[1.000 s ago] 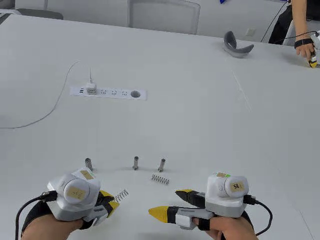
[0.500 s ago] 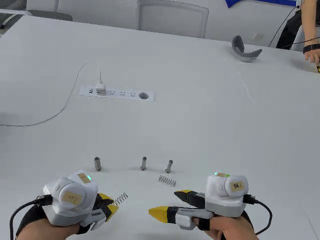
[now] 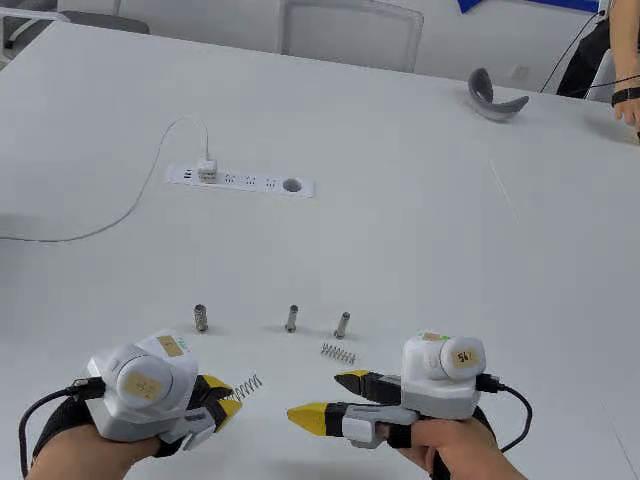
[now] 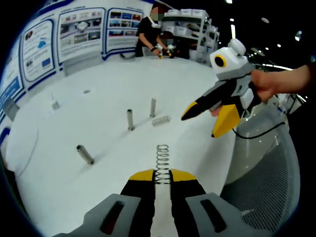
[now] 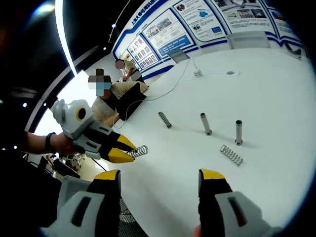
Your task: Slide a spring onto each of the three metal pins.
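The left tongs (image 4: 163,175) pinch a coiled wire spring (image 4: 162,155); the right tongs (image 5: 160,174) gape wide, empty, over smooth white table (image 5: 276,98).

Left gripper (image 3: 228,400): held low at the near left, yellow-tipped jaws aimed right and slightly forward. The jaws are closed, pinching one end of a spring (image 4: 162,158), which projects straight out beyond the tips. Left hand (image 3: 85,455) wraps the body from behind.

Right gripper (image 3: 316,394): held low at the near right, jaws aimed left toward the left gripper. The jaws are spread wide with nothing between them. Right hand (image 3: 450,450) grips it from below and behind. The two grippers' tips are near one another, not touching.
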### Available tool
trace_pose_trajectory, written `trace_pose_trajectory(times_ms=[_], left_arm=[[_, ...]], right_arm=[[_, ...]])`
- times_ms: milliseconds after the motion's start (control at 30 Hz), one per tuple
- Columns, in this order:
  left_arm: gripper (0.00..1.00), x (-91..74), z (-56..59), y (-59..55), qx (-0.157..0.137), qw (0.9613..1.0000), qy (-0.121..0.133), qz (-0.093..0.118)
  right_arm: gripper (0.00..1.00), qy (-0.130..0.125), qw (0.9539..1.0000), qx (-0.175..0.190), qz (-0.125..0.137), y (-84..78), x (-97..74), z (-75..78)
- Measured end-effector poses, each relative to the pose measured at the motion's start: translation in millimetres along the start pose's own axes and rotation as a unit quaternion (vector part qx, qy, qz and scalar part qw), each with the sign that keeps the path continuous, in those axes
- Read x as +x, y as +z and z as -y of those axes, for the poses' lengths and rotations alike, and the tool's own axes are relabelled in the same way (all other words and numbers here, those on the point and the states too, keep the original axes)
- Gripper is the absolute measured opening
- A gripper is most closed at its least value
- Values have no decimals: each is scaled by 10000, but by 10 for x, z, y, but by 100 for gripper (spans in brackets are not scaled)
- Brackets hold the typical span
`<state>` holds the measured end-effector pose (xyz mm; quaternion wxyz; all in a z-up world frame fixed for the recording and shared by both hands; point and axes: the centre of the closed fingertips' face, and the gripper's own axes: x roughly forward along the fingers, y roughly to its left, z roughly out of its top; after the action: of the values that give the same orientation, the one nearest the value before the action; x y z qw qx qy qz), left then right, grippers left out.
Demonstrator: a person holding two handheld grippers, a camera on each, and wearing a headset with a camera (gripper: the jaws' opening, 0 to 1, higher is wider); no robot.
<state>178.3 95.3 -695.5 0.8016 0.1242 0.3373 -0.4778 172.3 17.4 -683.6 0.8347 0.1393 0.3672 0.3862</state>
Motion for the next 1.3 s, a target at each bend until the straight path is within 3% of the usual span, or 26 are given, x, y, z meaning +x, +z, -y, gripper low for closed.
trace_pose_trajectory(times_ms=[300, 500, 833, 1300], left_arm=[[10, -1, 81, 94, 179, 9997, -120, 80], [10, 40, 159, 99, 233, 9995, -216, 89], [10, 95, 332, 128, 390, 9983, -412, 92], [10, 128, 401, 143, 671, 9963, -535, 23]], right_arm=[[56, 289, 9996, 24, -21, 67, 93, -141], [50, 463, 9989, 63, -44, 69, 164, -225], [43, 633, 9974, 316, -103, 6, 218, -289], [25, 758, 9953, 579, -142, -23, 194, -313]])
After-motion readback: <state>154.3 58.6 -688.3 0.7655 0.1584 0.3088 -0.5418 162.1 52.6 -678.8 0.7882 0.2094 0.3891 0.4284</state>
